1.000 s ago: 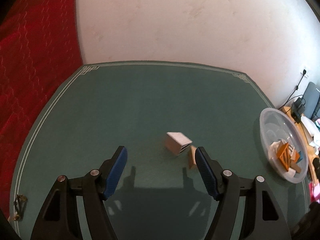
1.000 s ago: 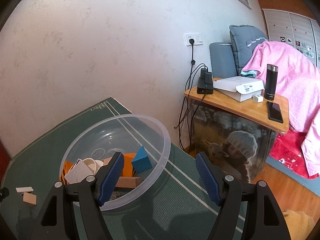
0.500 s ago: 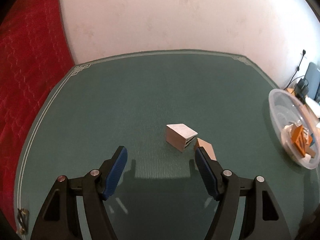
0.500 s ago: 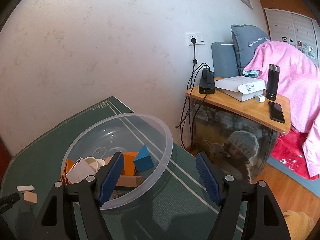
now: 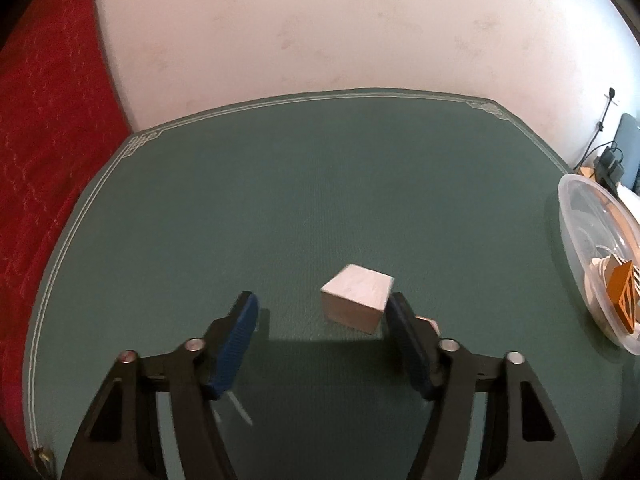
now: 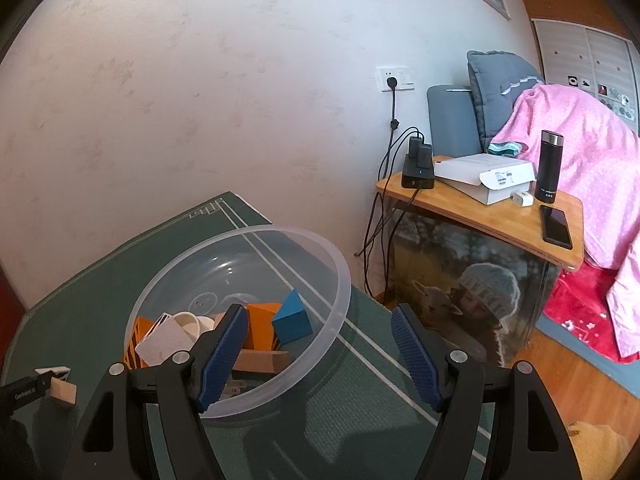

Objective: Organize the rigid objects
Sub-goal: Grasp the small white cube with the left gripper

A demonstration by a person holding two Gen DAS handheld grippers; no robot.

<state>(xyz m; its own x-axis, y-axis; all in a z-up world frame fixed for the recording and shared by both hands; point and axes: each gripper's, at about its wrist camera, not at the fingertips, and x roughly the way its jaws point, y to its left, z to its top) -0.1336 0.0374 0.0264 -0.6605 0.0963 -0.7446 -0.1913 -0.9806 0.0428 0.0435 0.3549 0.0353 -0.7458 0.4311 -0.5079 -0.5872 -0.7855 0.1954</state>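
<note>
A pale wooden cube (image 5: 356, 300) sits on the green mat (image 5: 280, 200), just ahead of my open left gripper (image 5: 320, 312) and close to its right finger. A small tan block (image 5: 430, 324) lies mostly hidden behind that finger; it also shows in the right wrist view (image 6: 62, 390). A clear plastic bowl (image 6: 304, 240) holds an orange block (image 6: 262, 326), a blue wedge (image 6: 292, 322), a white cup (image 6: 192, 324) and other pieces. My right gripper (image 6: 320, 324) is open and empty, over the bowl's near right rim.
The bowl's rim also shows in the left wrist view (image 5: 576, 264) at the mat's right edge. A red cloth (image 5: 44, 140) lies left of the mat. A wooden side table (image 6: 480, 216) with a charger, box, flask and phone stands right of the mat.
My left gripper has moved forward and closer to the cube, which now lies near the open fingers. The tan block has slipped behind the right finger. The right gripper has hardly moved.
</note>
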